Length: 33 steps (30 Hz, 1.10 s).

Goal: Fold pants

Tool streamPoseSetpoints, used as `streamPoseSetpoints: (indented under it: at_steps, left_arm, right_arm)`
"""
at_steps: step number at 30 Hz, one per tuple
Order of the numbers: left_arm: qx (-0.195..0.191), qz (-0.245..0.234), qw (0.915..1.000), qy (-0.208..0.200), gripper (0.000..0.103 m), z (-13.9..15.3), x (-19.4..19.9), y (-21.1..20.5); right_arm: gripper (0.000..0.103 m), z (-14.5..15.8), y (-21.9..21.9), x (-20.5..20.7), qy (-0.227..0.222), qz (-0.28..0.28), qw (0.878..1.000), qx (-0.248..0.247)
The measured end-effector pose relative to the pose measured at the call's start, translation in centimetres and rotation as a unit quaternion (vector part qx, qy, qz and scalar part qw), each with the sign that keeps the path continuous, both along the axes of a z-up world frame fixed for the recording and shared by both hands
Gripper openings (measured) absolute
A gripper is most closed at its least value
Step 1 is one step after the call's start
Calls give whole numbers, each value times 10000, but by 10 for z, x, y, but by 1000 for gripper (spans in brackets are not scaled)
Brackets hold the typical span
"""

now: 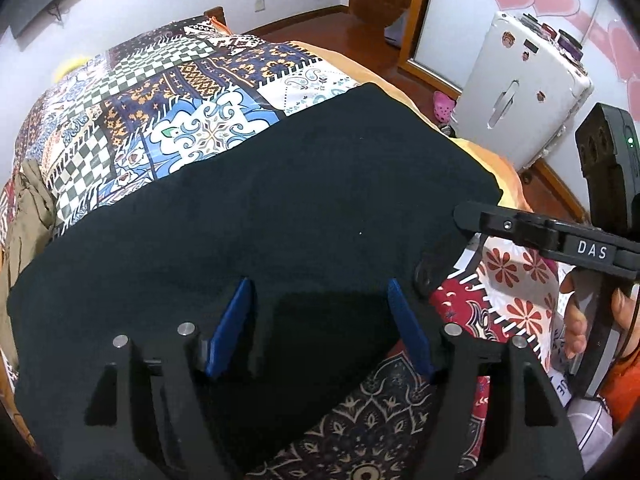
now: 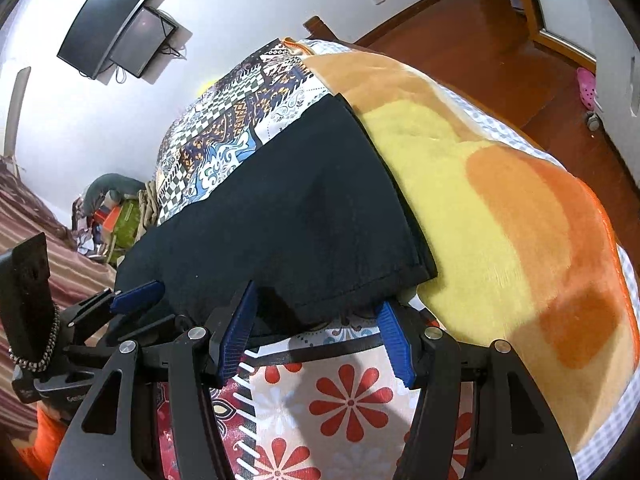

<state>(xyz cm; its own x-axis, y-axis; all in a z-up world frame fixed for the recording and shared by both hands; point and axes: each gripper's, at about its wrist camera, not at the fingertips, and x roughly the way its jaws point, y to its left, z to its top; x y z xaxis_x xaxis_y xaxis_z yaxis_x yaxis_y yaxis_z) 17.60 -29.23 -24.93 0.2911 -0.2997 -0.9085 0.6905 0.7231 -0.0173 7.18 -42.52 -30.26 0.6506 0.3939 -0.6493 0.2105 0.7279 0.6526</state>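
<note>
the black pants lie flat on the patchwork bedspread. the left gripper hovers over them, jaws spread. the right gripper sits at their near edge, jaws spread too.

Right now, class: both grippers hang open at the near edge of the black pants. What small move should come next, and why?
Probably close both grippers on the near hem: the left gripper and right gripper are open, the black pants lie flat on the patterned bedspread, and nothing is gripped yet.
</note>
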Motion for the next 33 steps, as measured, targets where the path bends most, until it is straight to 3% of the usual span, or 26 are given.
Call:
streamPoseSetpoints:
  at_steps: [7,13,15,17,22,33]
  left_arm:
    - [149,-111,9998,-115,69,-5,-3,-8]
    - [26,24,10000,-52,69,-2,4,-5]
    - [-60,87,9999,-74,69,4,3,0]
    - [-175,184,9995,-172,69,14,4,9]
    - [-342,474,9973,-444,69,38,9,39]
    - [-220,1234,9892,-761,69,49,27,110]
  right_arm:
    - [58,2,0,2,-27,-39,10000,-12]
    - [57,4,1,7,-229,-82,9995,-190]
    - [49,7,2,8,-305,-71,9992,-265]
    - [33,9,3,9,-351,-65,9989,-293]
    - [15,17,0,9,-521,-127,9977,-416]
    - [9,63,4,19,-1206,-154,9910,-566]
